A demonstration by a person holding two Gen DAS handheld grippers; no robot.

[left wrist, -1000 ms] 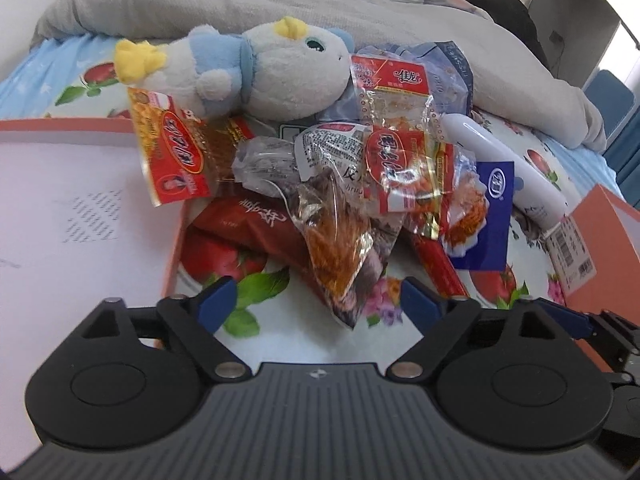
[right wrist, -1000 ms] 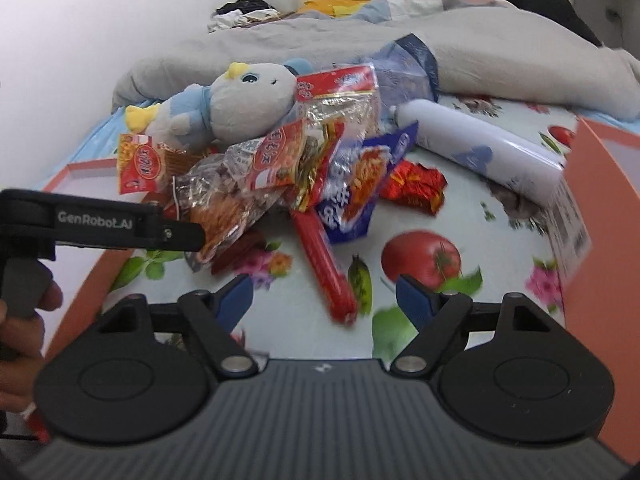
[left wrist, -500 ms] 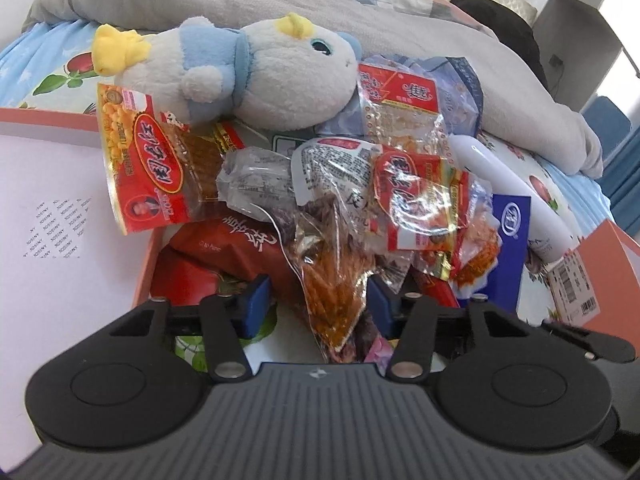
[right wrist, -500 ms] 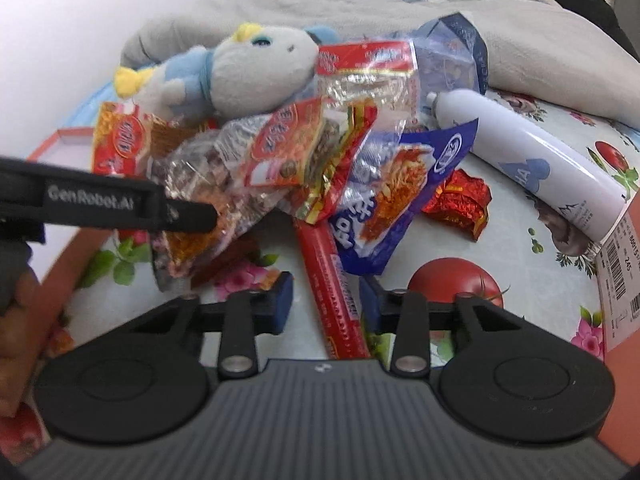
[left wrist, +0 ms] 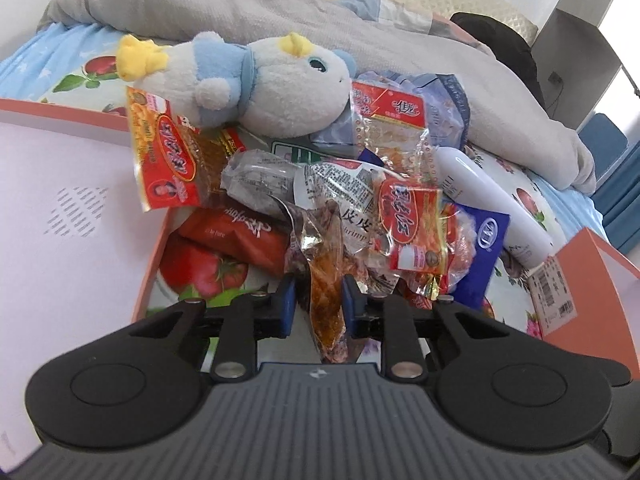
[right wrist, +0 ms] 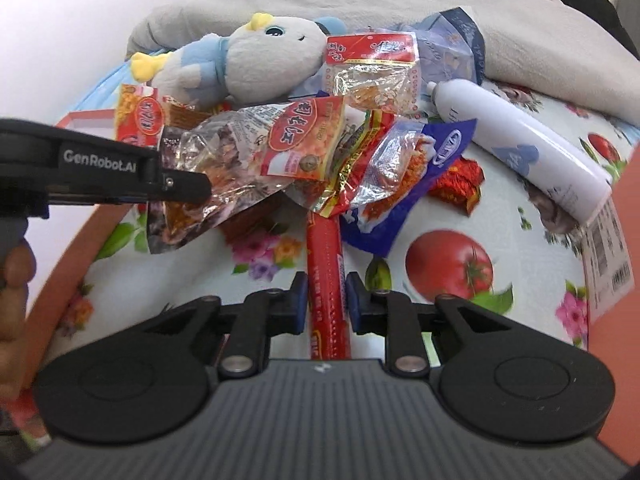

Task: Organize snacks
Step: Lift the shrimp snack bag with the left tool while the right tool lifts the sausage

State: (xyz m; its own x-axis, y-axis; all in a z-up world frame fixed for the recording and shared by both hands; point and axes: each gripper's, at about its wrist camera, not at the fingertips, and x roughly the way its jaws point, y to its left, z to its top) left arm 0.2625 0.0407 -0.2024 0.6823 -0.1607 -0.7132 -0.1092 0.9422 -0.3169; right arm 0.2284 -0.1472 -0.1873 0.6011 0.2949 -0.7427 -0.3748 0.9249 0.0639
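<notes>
While left claw point(left wrist: 316, 306) pinches clear packet point(left wrist: 326, 300), sausage point(right wrist: 326, 280) between right claw point(right wrist: 326, 304).

Red, clear and blue snack packets point(left wrist: 404, 220) on tomato-and-flower print sheet point(right wrist: 448, 264)

Grey-and-blue plush toy point(left wrist: 276, 80) with yellow tufts; white bottle point(right wrist: 516, 136); orange box point(left wrist: 592, 264).

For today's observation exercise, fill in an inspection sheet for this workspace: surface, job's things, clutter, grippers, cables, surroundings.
Surface: flower-and-tomato bedsheet.
Job's things: heap of snack packets; clear spicy snack bag; red sausage stick; orange boxes at both sides.
Clutter: plush toy; white bottle.
Grippers: left gripper shut on the clear spicy snack bag; right gripper shut on the red sausage stick.
Cables: nothing seen.
Surroundings: grey blanket, white wall.
</notes>
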